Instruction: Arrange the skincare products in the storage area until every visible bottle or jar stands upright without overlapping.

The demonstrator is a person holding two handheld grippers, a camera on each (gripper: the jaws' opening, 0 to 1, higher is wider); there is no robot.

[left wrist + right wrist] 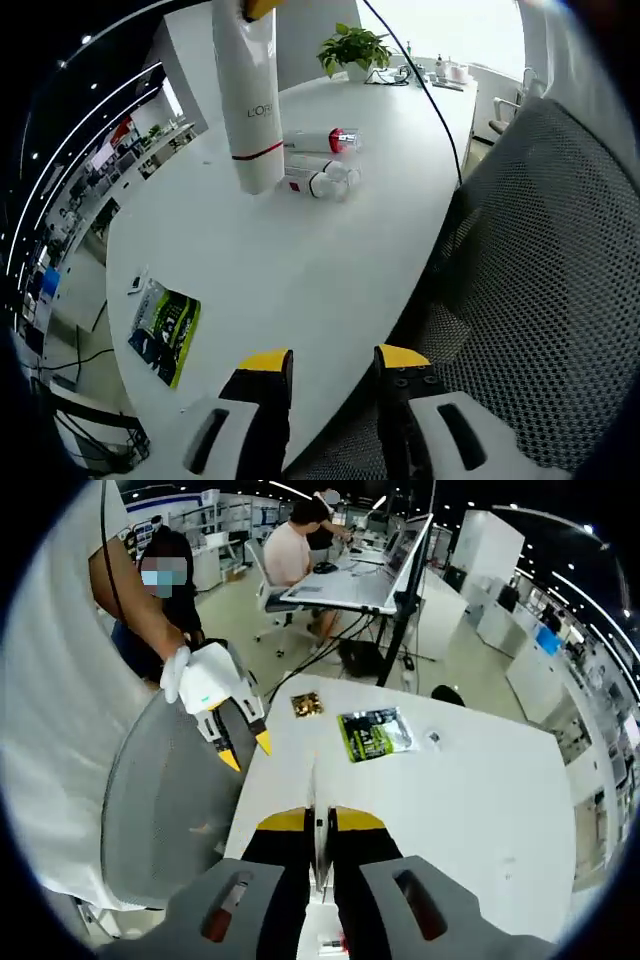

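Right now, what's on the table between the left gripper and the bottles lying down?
In the left gripper view, only bare white table lies between the left gripper and the lying bottles. A green packet sits off to the side.

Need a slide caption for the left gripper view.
White tube held upright over the white table, two bottles lying beside it.

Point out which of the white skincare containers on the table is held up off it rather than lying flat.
The tall white tube with the red band hangs upright, pinched at its top by the right gripper. The smaller red-capped bottles lie on their sides on the white table beside it.
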